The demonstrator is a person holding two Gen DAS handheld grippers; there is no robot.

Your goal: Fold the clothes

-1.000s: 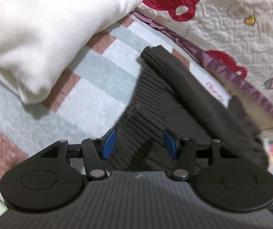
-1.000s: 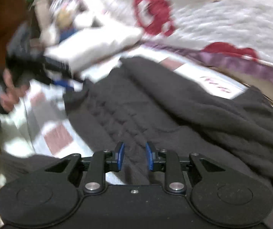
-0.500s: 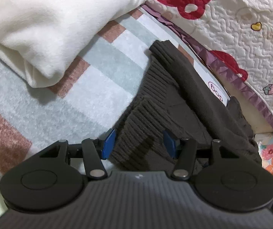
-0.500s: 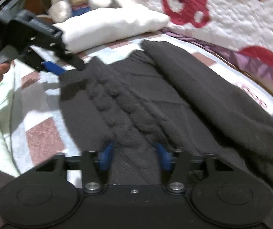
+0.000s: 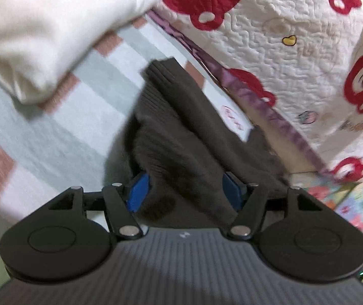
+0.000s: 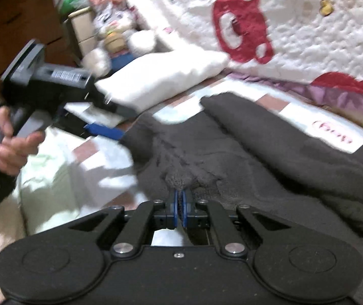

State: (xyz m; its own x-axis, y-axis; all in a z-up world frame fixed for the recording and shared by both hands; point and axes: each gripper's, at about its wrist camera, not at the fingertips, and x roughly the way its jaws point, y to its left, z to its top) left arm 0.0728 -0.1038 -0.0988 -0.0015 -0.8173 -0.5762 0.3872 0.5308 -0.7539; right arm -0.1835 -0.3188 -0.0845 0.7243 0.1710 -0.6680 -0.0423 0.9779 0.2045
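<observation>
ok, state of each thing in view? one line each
Right gripper: shut on a pinch of the sweater.
Left gripper: open, sweater hem between the jaws.
Sweater: lying on the bed, rumpled, one part folded over the body.
Pillow: lying beside the sweater, untouched.
Plush toy: behind the pillow, blurred.

Left wrist: close above the bed, facing along the dark sweater (image 5: 181, 132) toward the quilt (image 5: 295, 50).
Right wrist: low, facing leftward across it.
Shared: sweater, pillow (image 6: 161, 76), quilt.
</observation>
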